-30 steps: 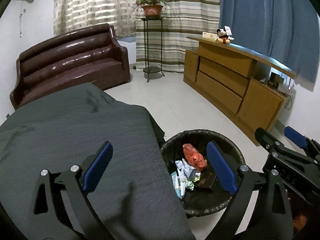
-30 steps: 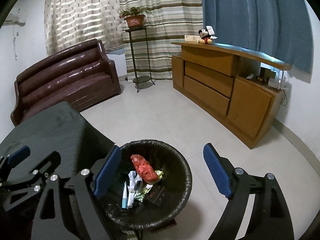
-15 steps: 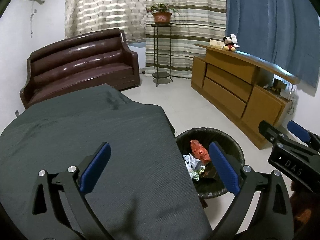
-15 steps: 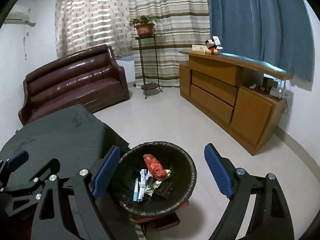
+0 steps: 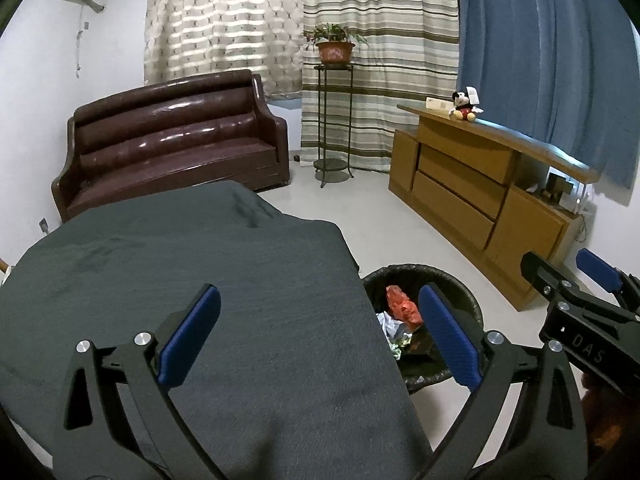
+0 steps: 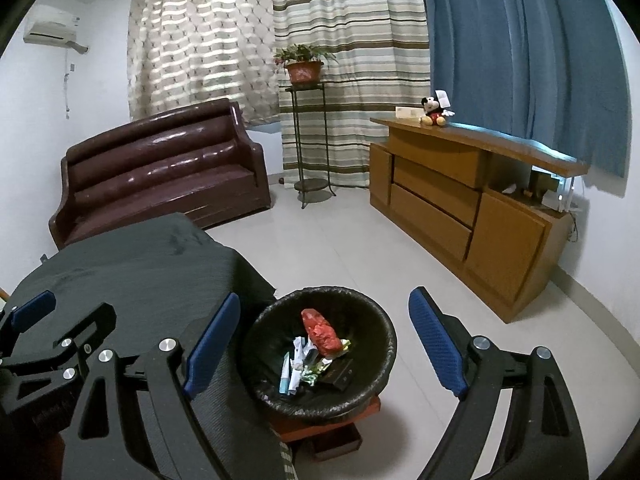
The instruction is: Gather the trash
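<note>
A black-lined trash bin (image 6: 376, 332) stands on the floor beside the table; it also shows in the left wrist view (image 5: 464, 280). It holds a red wrapper (image 6: 322, 330), white crumpled papers (image 6: 298, 354) and a dark box (image 6: 340, 374). My right gripper (image 6: 324, 344) is open and empty, held high above the bin. My left gripper (image 5: 318, 334) is open and empty above the right part of the dark grey cloth-covered table (image 5: 180, 264). The right gripper also shows at the right edge of the left wrist view (image 5: 580, 300).
A brown leather sofa (image 5: 168, 148) stands at the back left. A plant stand with a potted plant (image 5: 334, 46) is by the striped curtains. A wooden sideboard (image 5: 480, 196) with a Mickey toy (image 5: 464, 106) lines the right wall. A red-brown stool (image 6: 332, 428) sits under the bin.
Both grippers have risen and pulled back from the bin, which now looks smaller and lower in both views. Both stay open and empty.
</note>
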Motion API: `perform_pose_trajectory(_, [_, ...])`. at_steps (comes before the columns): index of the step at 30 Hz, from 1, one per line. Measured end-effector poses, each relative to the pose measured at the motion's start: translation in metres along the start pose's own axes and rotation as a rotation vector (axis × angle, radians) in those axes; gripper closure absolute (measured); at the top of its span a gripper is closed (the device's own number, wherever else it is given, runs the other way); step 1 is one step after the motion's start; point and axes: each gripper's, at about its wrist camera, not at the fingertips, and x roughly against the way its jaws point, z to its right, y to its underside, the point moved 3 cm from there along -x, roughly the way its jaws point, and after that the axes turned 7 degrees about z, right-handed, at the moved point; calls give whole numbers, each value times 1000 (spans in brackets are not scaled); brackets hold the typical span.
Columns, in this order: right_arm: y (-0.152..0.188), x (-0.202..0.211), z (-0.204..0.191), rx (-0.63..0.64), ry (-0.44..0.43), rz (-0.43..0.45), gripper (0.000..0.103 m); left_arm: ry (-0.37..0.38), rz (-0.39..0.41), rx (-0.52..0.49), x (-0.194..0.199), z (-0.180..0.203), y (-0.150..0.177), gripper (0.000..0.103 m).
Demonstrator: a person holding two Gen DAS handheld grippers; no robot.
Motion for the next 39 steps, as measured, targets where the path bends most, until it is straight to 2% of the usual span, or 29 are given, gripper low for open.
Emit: perform_pose_trajectory(39, [1,5,-3,8,-4,12,19,3,5,3,6,-2,-1,6])
